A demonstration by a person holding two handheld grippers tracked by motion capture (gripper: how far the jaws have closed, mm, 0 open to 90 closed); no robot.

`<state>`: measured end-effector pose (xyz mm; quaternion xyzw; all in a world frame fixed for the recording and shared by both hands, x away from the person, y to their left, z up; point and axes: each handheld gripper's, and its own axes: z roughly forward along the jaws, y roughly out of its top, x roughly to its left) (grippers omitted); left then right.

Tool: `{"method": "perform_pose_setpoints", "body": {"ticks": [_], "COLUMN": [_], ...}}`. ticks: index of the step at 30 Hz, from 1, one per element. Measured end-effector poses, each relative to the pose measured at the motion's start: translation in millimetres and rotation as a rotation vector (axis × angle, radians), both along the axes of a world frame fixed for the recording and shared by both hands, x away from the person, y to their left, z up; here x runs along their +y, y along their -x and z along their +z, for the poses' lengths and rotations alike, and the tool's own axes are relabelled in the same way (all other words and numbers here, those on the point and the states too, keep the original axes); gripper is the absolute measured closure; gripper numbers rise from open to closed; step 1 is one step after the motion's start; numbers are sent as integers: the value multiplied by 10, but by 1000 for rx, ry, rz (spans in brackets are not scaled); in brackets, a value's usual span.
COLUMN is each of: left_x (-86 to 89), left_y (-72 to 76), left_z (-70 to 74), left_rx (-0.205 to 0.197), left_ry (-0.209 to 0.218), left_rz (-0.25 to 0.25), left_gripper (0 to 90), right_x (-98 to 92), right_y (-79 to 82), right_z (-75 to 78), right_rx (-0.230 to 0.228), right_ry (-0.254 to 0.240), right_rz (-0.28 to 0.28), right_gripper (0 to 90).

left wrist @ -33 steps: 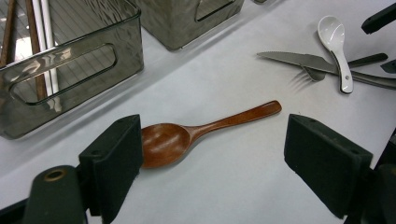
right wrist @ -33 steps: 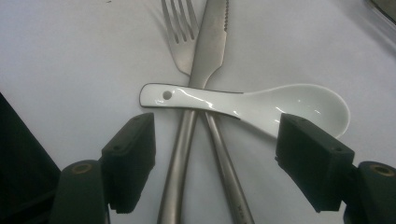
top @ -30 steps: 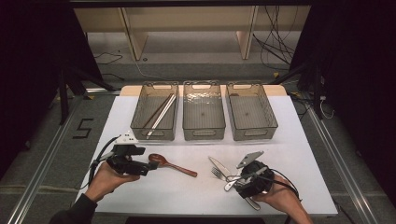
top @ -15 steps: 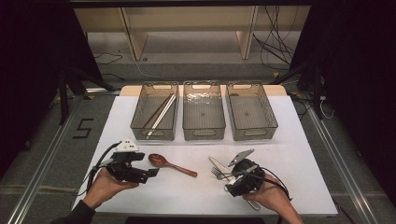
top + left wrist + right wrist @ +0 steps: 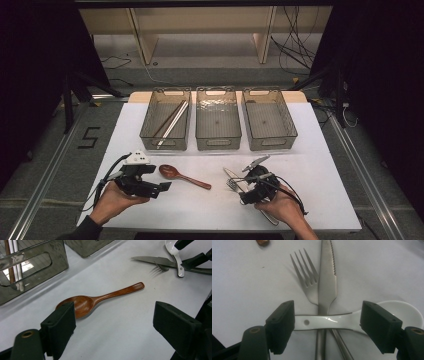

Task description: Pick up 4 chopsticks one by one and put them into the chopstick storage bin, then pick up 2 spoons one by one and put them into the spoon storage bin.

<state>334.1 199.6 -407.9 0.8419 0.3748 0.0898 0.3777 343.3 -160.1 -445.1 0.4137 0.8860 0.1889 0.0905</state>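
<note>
A brown wooden spoon (image 5: 182,176) lies on the white table between my hands. My left gripper (image 5: 161,188) is open just left of it; in the left gripper view my left gripper (image 5: 113,325) has the wooden spoon (image 5: 100,298) lying ahead, its bowl by one jaw. My right gripper (image 5: 247,190) hovers over a steel knife (image 5: 231,173) and fork (image 5: 231,185). In the right gripper view my right gripper (image 5: 328,325) is open, its jaws straddling a white ceramic spoon (image 5: 329,322) that lies across the knife (image 5: 327,277) and fork (image 5: 307,280).
Three clear bins stand in a row at the back: the left bin (image 5: 165,144) holds chopsticks (image 5: 172,120), the middle bin (image 5: 218,145) and right bin (image 5: 272,145) look bare. White table (image 5: 325,170) stretches to the right and front. Cables trail from both grippers.
My right gripper has slid left over the cutlery. The left gripper has barely shifted, and the wooden spoon lies where it was.
</note>
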Motion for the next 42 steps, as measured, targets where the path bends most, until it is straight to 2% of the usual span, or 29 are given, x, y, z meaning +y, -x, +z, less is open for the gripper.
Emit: {"method": "perform_pose_setpoints", "body": {"ticks": [5,18,27,30,36,39,42], "left_x": [-2,-26,-41,-51,-70,-72,-74], "left_y": [4,7,9,12,19,19,21], "left_z": [0,-12,-20,-25,-28,-28,-24], "left_rx": [-4,-8,-7,-11,-16,-17,-19], "left_ry": [-2,-13,-15,-20,-27,-28,-28], "left_rz": [-1,-9,-16,-20,-29,-30,-31], "left_gripper": [176,177,178,178,179,179,180], "right_x": [46,51,84,89,17,-24,-101], "right_y": [-28,-103,-116,-102,-49,-21,12], "right_z": [-37,-76,-122,-138,-134,-123,-117], "right_rx": [9,8,20,20,17,23,49], "right_ry": [26,55,83,114,157,156,144], "right_rz": [-18,-60,-54,-49,-51,-55,-79], "right_gripper": [286,285,286,285,285,284,283]}}
